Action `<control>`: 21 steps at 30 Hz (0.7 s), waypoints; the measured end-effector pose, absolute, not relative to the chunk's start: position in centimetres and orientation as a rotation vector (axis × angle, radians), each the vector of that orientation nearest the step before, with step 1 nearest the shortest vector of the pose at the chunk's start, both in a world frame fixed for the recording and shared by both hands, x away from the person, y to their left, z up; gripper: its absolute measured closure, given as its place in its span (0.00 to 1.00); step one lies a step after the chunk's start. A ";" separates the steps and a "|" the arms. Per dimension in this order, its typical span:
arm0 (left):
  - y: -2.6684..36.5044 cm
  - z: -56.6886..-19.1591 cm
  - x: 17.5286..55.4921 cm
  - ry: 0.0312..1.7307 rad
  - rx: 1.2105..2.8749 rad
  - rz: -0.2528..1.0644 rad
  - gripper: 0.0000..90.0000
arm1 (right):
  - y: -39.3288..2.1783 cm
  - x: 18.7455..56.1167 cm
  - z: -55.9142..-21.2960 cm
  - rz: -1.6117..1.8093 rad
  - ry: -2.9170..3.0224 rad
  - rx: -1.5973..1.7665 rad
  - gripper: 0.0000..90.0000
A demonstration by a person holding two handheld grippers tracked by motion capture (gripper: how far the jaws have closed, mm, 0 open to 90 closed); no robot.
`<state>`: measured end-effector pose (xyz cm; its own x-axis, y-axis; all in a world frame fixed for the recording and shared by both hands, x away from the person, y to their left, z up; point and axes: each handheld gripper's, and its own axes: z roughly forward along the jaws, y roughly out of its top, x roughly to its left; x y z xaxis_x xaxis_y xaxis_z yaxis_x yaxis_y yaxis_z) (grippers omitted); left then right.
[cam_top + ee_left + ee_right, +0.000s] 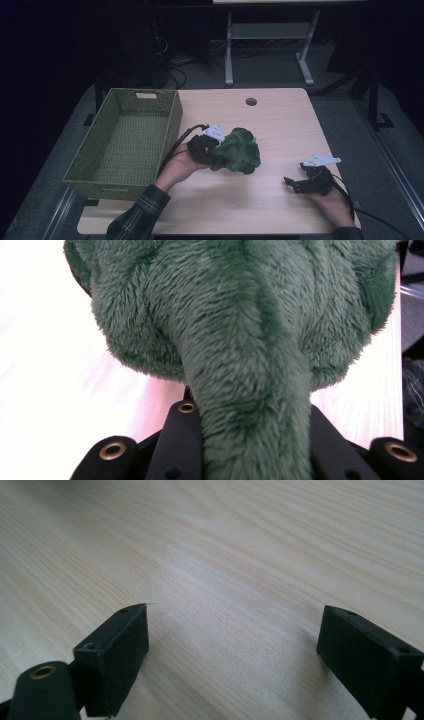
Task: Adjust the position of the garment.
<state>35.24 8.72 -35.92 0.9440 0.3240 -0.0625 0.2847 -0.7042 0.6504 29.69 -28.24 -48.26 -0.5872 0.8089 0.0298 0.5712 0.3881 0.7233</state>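
you have the green plush toy clamped in your left gripper: in the left gripper view a long stem-like fold of the fur runs down between the two black jaws, which press on it from either side, so the pick itself looks done. in the high view the toy sits near the middle of the table, just right of the green woven basket, and whether it hangs clear of the wood or brushes it is hard to tell from that angle; the pale tabletop beneath the toy in the left gripper view suggests it is off the surface. your right gripper rests low at the near right of the table, well apart from the toy, its jaws standing wide with nothing but bare wood grain between them. the basket at the left is empty as far as its floor can be seen, and the toy is not yet over its rim. judging from this layout, the job is roughly at its midpoint: the grasp is done, while what is left is to carry the toy leftward over the basket's near wall, let it down inside and release it. the right gripper seems to have no part to play for now.
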 end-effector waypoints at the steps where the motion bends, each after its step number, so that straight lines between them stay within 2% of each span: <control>1: 9.0 -35.6 35.2 0.445 2.385 0.082 0.87 | -28.2 29.7 -48.3 1.015 2.323 1.205 0.14; 14: 14.8 -31.1 35.9 0.561 2.335 0.206 0.87 | -28.2 29.6 -48.3 1.014 2.316 1.217 0.14; 21: 17.8 -30.2 35.9 0.631 2.320 0.245 0.87 | -28.2 29.6 -48.3 1.014 2.317 1.213 0.14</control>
<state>35.94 17.84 -30.16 0.8627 0.5056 -0.0033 0.3716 -0.6295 0.6824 29.63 -28.21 -48.26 -0.5803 0.8138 0.0314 0.5751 0.3822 0.7234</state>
